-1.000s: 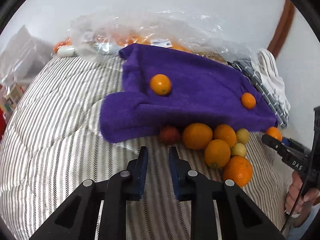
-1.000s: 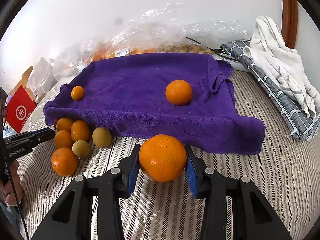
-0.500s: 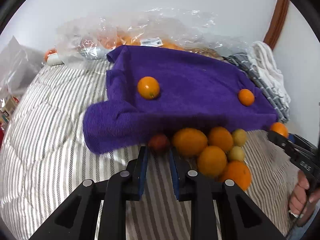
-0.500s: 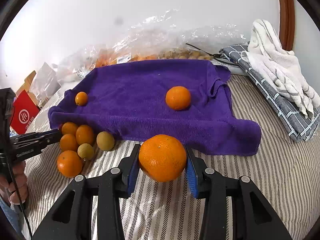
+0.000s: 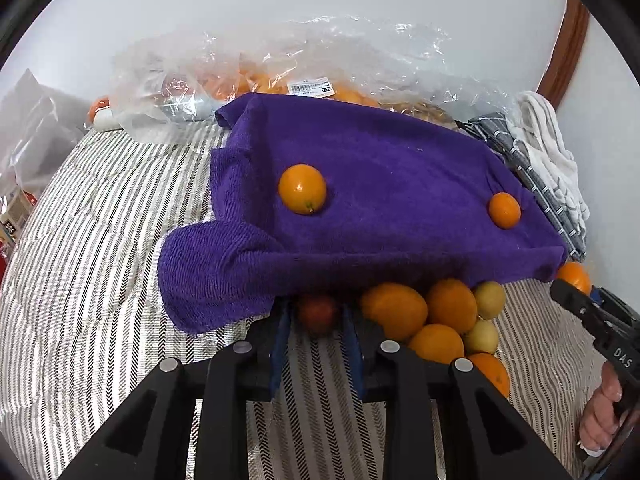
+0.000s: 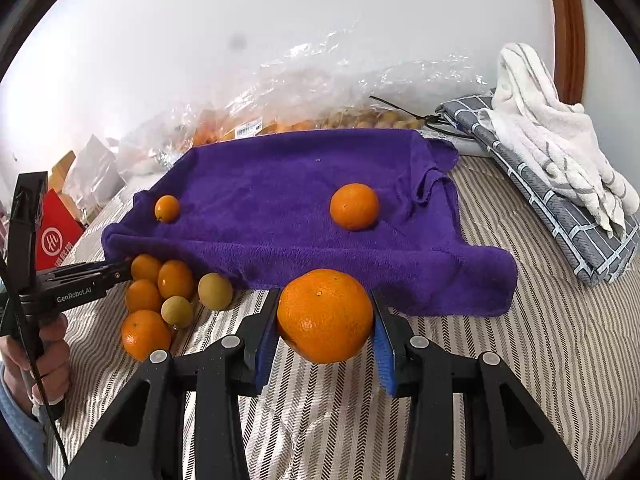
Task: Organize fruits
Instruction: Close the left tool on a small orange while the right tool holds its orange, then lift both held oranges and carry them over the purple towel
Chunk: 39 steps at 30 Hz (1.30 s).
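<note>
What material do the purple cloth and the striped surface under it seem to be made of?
The purple cloth looks like soft terry or microfibre with a matte finish: its fuzzy pile shows along the folded front edge. The striped surface seems to be quilted woven fabric, probably cotton, also matte: a fine herringbone pattern and puffy stitched sections are visible. The exact fibres cannot be told.

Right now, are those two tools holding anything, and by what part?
The right tool clamps a large orange by its two sides. The left tool straddles a reddish fruit; whether it grips cannot be told.
</note>
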### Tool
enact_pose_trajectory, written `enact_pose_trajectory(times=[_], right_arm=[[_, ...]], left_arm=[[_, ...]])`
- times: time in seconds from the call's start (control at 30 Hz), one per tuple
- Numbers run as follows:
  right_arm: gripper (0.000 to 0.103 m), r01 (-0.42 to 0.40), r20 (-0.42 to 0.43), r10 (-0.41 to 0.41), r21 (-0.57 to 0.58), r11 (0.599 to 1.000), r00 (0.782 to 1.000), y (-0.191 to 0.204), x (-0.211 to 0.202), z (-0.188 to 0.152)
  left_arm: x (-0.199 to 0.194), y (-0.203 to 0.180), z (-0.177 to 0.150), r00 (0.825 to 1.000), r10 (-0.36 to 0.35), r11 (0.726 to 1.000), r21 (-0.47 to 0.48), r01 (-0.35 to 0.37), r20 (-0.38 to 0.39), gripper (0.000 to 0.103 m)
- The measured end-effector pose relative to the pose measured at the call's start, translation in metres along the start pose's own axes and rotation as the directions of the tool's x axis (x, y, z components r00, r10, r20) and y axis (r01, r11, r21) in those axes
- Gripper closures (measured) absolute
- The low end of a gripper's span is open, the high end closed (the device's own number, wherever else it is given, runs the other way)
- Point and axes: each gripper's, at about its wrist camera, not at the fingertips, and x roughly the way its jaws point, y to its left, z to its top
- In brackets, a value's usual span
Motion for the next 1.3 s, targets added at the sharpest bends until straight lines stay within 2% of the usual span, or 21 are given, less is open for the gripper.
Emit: enact_pose_trajectory(times=[0.5, 0.73, 0.83, 1.03, 1.3], right_arm=[[0.061, 0.008, -0.007, -0.008, 0.021, 1.0, 1.0, -0.005, 0.002, 0.0], [0.061, 0.044, 0.009, -0.044, 0.004, 0.999, 0.999, -0.004, -0.019, 0.011], [0.061, 0.063, 0.029, -0.062, -0.014, 0.998, 0.998, -0.002, -0.03, 0.02], [0.061, 0.033, 0.059, -0.032, -0.007, 0.999, 0.998, -0.003, -0.039, 0.043], [0.061, 0.001, 0.108, -0.003, 0.018, 1.0, 0.994, 0.001, -0.029, 0.079]], left_arm=[[-0.038, 0.01, -0.007, 0.991, -0.059, 0.997, -0.031, 0.064, 0.122, 0.081], [-0.062, 0.01, 0.001, 0.981, -0.067, 0.997, -0.022, 0.073, 0.181, 0.081], [-0.076, 0.007, 0.008, 0.976, -0.092, 0.995, -0.007, 0.096, 0.198, 0.081], [-0.092, -0.004, 0.029, 0.97, -0.107, 0.994, 0.013, 0.107, 0.218, 0.081], [-0.073, -0.02, 0.062, 0.964, -0.094, 0.995, 0.007, 0.095, 0.25, 0.081]])
